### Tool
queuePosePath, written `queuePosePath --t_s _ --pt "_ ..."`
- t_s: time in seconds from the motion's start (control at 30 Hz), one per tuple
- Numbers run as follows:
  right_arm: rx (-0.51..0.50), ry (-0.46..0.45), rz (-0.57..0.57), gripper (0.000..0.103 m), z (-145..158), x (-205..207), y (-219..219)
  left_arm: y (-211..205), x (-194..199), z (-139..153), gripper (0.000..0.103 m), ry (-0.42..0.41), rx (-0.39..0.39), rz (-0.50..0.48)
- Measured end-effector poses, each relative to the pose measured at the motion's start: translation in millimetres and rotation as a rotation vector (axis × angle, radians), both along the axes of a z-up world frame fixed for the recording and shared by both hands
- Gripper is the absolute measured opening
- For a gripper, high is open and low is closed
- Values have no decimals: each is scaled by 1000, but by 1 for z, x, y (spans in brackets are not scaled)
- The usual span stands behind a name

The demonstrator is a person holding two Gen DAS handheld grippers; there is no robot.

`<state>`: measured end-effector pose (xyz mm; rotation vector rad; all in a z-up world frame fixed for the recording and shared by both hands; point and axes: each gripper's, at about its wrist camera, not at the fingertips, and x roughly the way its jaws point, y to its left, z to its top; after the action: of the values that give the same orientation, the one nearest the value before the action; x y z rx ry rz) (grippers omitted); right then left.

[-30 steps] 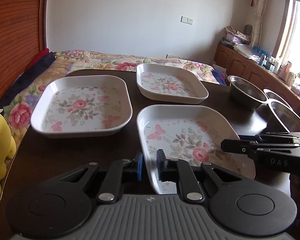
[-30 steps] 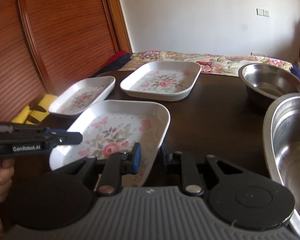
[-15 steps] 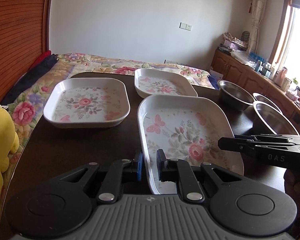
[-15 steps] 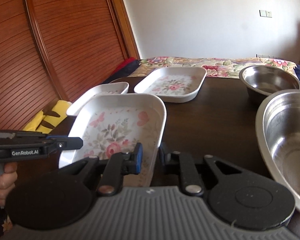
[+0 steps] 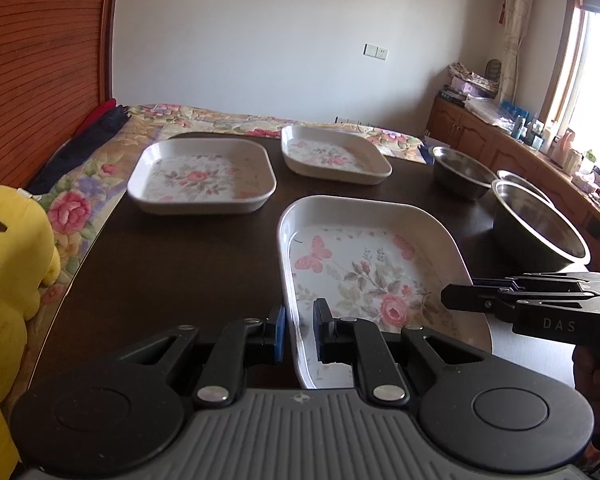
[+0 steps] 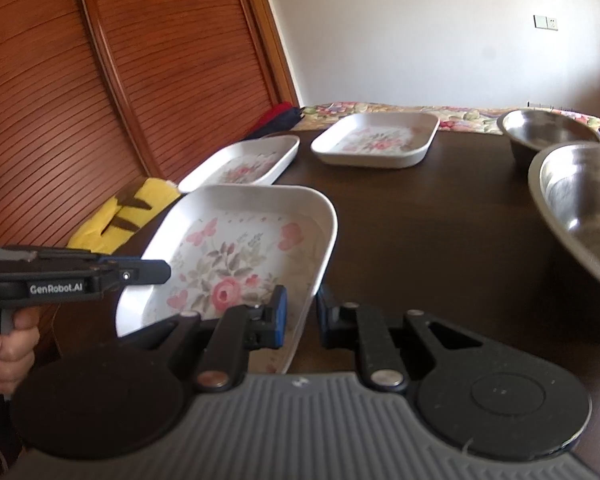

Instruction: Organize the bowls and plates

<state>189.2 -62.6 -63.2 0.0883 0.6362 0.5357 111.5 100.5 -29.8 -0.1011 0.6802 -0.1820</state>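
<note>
Left wrist view: left tongs [image 5: 299,328] clamp the floral plate [image 5: 374,276] by its near-left rim, raised above the desk [image 5: 172,264]; right wrist view: right tongs [image 6: 300,318] clamp its opposite rim, apparently sharing the load for stacking.

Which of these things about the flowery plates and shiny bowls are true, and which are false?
1. Both tools grip the same white rectangular floral plate, the left tool on its left rim and the right tool on its right rim. True.
2. Four floral plates are on the dark wooden table. False: three plates show, and the gripped one is lifted.
3. The round steel bowls stand to the right of the plates. True.
4. The yellow plush toy sits in a bowl. False: it is beside the table's left edge.
</note>
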Motion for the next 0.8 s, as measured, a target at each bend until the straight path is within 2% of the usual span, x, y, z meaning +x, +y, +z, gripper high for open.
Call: queuePosePath --t_s 0.43,0.8 --pt "-1 29 -7 18 -6 -11 -4 -2 2 -12 15 34 14 -6" --pt "-15 -2 -23 20 -4 -15 -3 0 5 -13 15 26 8 2"
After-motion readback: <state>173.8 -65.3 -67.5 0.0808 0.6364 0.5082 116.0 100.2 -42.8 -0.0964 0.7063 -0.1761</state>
